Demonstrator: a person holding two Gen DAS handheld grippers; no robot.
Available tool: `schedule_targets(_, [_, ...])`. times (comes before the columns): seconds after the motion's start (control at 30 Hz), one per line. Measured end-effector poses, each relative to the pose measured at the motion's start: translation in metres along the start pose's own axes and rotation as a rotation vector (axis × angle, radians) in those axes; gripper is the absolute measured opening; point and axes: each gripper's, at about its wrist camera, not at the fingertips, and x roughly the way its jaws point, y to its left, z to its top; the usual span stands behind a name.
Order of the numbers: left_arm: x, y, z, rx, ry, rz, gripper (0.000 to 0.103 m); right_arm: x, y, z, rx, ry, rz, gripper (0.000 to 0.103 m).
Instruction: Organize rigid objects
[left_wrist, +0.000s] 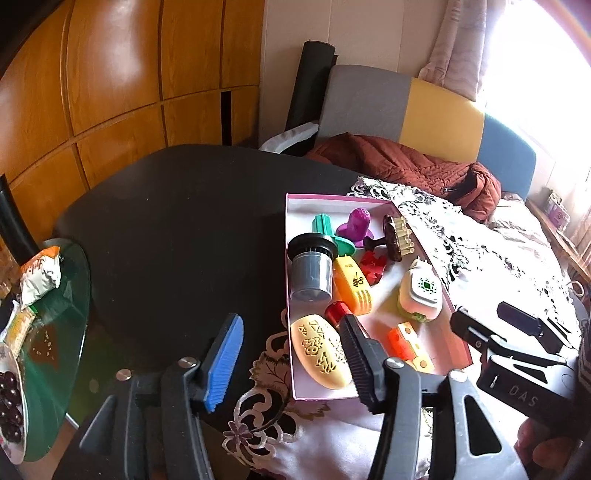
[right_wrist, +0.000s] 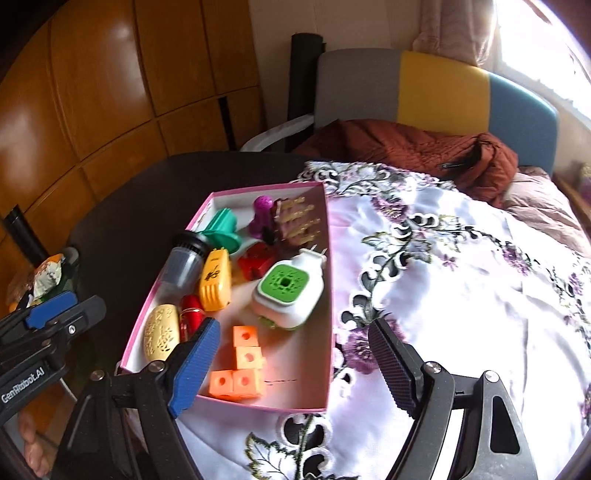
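A pink-rimmed white box (left_wrist: 369, 200) (right_wrist: 236, 190) on the table holds several small plastic items: a grey cup (left_wrist: 310, 273) (right_wrist: 183, 264), a yellow comb-like piece (left_wrist: 352, 286) (right_wrist: 215, 280), a cream oval case (left_wrist: 320, 350) (right_wrist: 160, 332), a green-and-white plug-in (left_wrist: 421, 293) (right_wrist: 286, 293), orange cubes (left_wrist: 408, 343) (right_wrist: 242, 369), teal, purple and red pieces. My left gripper (left_wrist: 291, 360) hovers over the box's near left edge, open and empty. My right gripper (right_wrist: 291, 367) hovers above the box's near right corner, open and empty.
The box lies partly on an embroidered white cloth (right_wrist: 461, 280) over a black table (left_wrist: 177, 206). A glass side table (left_wrist: 55, 332) with snack packets stands at the left. A chair with a rust-coloured jacket (left_wrist: 413, 162) is behind. A hand (right_wrist: 35, 450) shows at the lower left.
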Motion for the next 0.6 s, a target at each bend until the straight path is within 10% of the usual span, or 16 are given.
schedule_targets(0.6, [-0.031, -0.013, 0.004, 0.029, -0.106, 0.050, 0.065, -0.018, -0.005, -0.003, 0.045, -0.050, -0.022, 0.088])
